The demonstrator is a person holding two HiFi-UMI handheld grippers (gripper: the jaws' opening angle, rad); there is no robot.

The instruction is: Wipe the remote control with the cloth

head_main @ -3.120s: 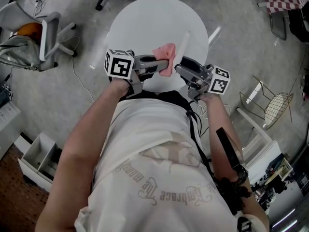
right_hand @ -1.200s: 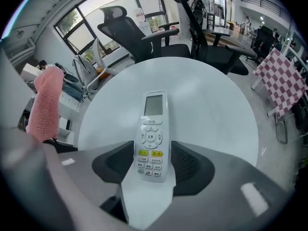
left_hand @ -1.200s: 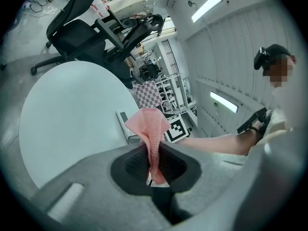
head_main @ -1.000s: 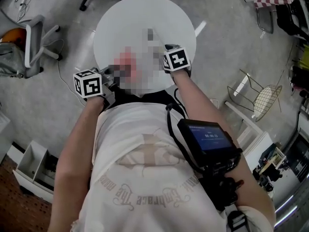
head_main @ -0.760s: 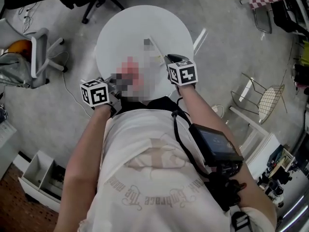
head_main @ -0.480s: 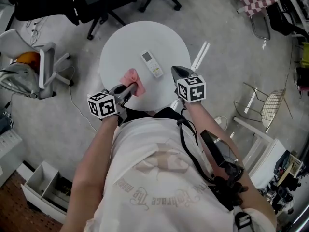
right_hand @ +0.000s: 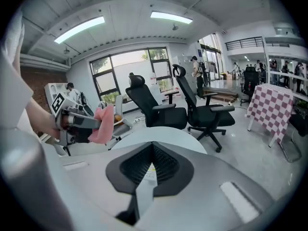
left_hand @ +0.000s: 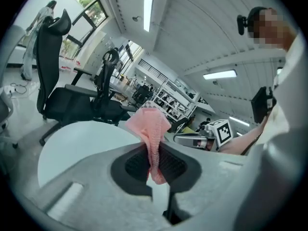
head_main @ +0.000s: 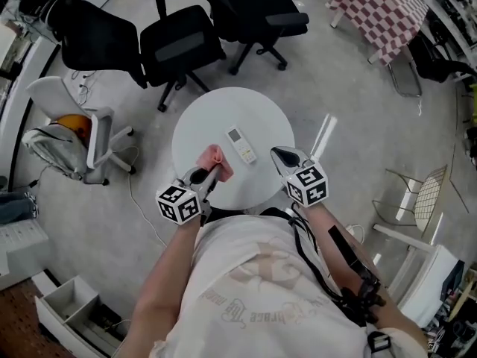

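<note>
The white remote control [head_main: 240, 144] lies flat on the round white table [head_main: 201, 129], with neither gripper touching it. My left gripper [head_main: 209, 174] hovers over the table's near left edge, shut on the pink cloth [head_main: 215, 160]. In the left gripper view the cloth [left_hand: 152, 129] is pinched between the jaws and sticks up beyond them. My right gripper [head_main: 280, 154] hangs over the table's near right edge, shut with nothing in it. In the right gripper view its jaws [right_hand: 151, 154] meet in a thin slit, and the left gripper [right_hand: 94, 124] with the cloth [right_hand: 103, 118] shows at left.
Two black office chairs [head_main: 179, 47] [head_main: 261, 13] stand beyond the table. A white chair [head_main: 82, 136] with a bag is at left, a checkered table [head_main: 387, 13] at far right, a wire chair [head_main: 414, 200] at right and a white drawer unit [head_main: 67, 312] at lower left.
Both grippers have risen and drawn back from the table's middle to its near edge. The right gripper, earlier over the remote, is now off it. The cloth stays in the left gripper.
</note>
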